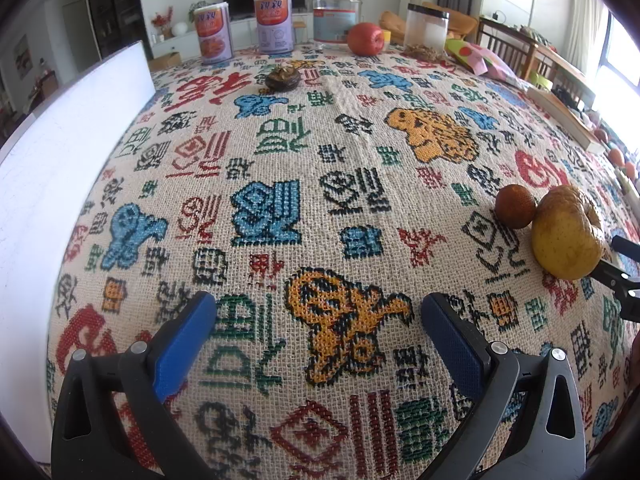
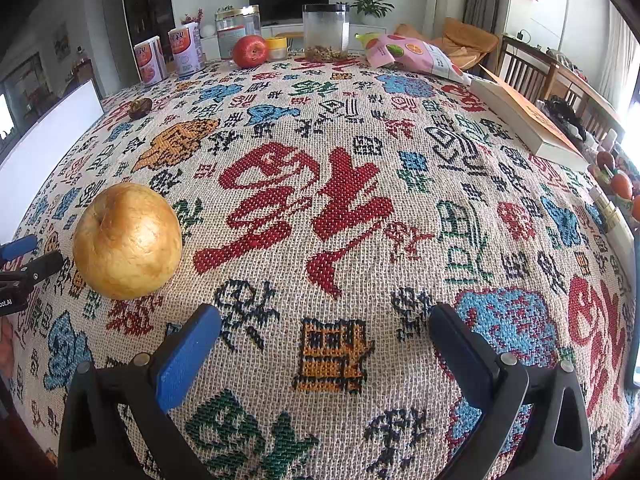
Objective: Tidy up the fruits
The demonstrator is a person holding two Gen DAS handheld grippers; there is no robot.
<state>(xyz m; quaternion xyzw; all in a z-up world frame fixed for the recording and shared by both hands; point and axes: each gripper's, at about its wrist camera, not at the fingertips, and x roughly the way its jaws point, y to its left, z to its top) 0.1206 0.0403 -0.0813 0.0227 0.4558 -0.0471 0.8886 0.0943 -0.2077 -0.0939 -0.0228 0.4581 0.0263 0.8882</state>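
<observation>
Where legible, cans (image 1: 216, 32) reading 親親

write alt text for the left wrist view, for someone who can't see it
The open left claw hovers empty over a patterned woven tablecloth. To its right a yellow pear sits against a small brown fruit. A red apple, two cans and jars stand at the far edge.

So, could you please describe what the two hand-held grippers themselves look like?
Both look alike. The left hand-held gripper and the right hand-held gripper each have two black plastic arms with triangular cut-outs, silver round screws at the joints, and flat blue pads on the inner faces. No cables or sleeves show.
</observation>
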